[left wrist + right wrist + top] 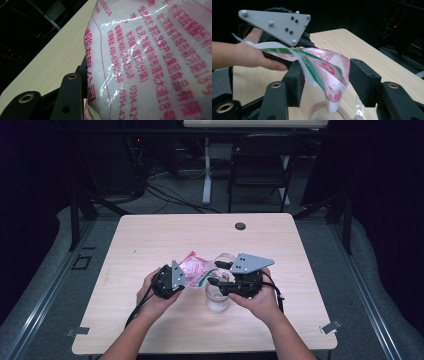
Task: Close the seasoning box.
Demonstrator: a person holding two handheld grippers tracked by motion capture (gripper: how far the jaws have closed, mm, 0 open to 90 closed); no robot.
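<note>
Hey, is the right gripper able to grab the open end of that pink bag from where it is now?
Probably yes: the right gripper stands open with the bag corner hanging between its pads, nothing blocking.

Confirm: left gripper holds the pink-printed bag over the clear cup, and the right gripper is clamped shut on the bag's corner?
Not quite. The right gripper is open: in the right gripper view its pads stand apart, off the bag. The left gripper does hold it over the cup.
</note>
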